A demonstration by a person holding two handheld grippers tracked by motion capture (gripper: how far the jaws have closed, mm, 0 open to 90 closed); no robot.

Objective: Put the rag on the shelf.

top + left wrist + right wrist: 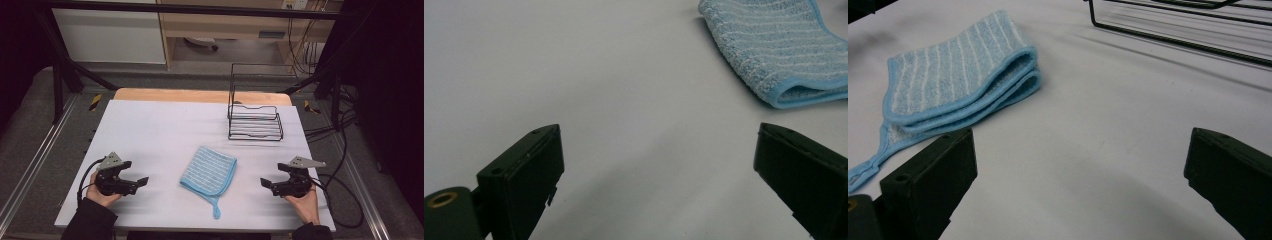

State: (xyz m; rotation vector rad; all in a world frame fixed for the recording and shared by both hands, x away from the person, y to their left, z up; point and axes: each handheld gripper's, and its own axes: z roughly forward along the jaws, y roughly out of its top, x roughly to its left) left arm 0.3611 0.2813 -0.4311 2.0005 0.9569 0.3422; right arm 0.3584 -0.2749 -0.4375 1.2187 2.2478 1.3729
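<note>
On the white table (150, 130) the folded blue cloth (210, 172) lies between my left gripper (142, 182) and right gripper (264, 183), both released and empty, so I'd come in low and pinch its thick folded edge, wire rack (255, 122) behind

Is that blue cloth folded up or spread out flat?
Folded. The blue cloth shows stacked layers at its rounded edge, lying on the table.
</note>
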